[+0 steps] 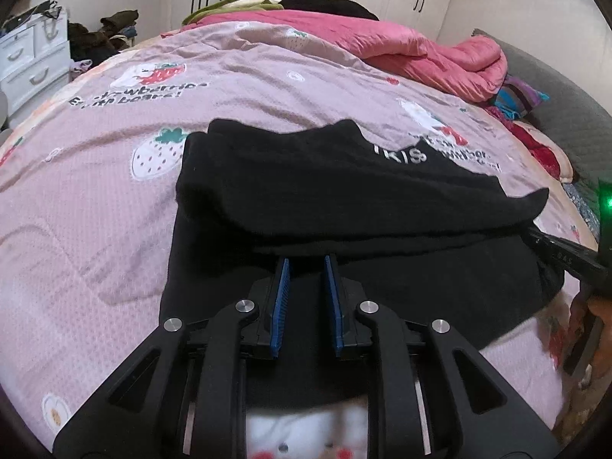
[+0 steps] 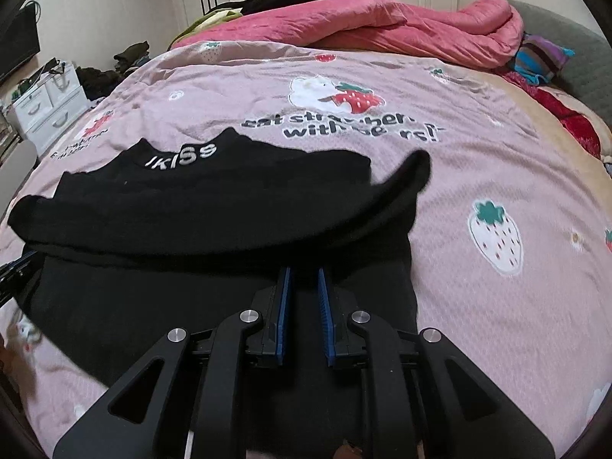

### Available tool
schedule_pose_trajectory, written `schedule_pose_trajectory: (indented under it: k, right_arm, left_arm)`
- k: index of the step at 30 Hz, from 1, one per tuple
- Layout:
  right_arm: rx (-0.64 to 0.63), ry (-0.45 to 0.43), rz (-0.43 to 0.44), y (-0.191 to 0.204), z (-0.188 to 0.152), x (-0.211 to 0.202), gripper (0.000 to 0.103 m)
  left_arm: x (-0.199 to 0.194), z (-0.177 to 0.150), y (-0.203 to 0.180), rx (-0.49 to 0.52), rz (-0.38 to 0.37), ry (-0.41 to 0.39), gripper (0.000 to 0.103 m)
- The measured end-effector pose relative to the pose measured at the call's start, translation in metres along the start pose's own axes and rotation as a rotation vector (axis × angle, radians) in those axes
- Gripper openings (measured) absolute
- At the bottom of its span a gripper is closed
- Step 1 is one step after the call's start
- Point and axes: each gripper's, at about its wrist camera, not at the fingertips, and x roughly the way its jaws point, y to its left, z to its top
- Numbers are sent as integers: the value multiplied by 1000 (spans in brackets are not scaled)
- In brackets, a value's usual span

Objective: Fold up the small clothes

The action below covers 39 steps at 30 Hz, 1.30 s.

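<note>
A small black top (image 1: 344, 206) lies flat on the bed, its lower body spread toward the near edge and its upper part doubled over so a thick rolled fold runs across the middle. White lettering (image 2: 179, 158) sits by the neckline at the far side. One sleeve end (image 2: 415, 170) curls up and juts off the right side of the fold, slightly lifted; the opposite sleeve end (image 2: 26, 210) lies flat at the left. The fabric looks soft, a plain, dull black, with a wavy far edge
</note>
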Motion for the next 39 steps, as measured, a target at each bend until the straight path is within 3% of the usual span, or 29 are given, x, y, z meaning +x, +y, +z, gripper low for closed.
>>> schedule_pose_trajectory:
  k: [14, 27, 30, 33, 37, 38, 39]
  right_arm:
    - [97, -19, 89, -11, 34, 19, 14]
    - [162, -75, 64, -36, 53, 23, 14]
    - [163, -82, 27, -44, 54, 19, 29]
    - [158, -77, -14, -50, 53, 18, 41]
    - [165, -14, 1, -59, 51, 30, 52]
    - [173, -7, -2, -60, 49, 33, 52]
    - [181, -4, 0, -61, 47, 35, 51]
  left_arm:
    - [29, 43, 17, -70, 17, -59, 13]
    - [17, 76, 44, -136, 26, -165, 31]
    - [21, 75, 51, -149, 37, -132, 41]
    - [33, 71, 61, -184, 56, -60, 46]
    - [42, 67, 68, -207, 50, -26, 45]
    - [41, 65, 66, -203, 47, -34, 38]
    - [40, 65, 64, -194, 41, -43, 20]
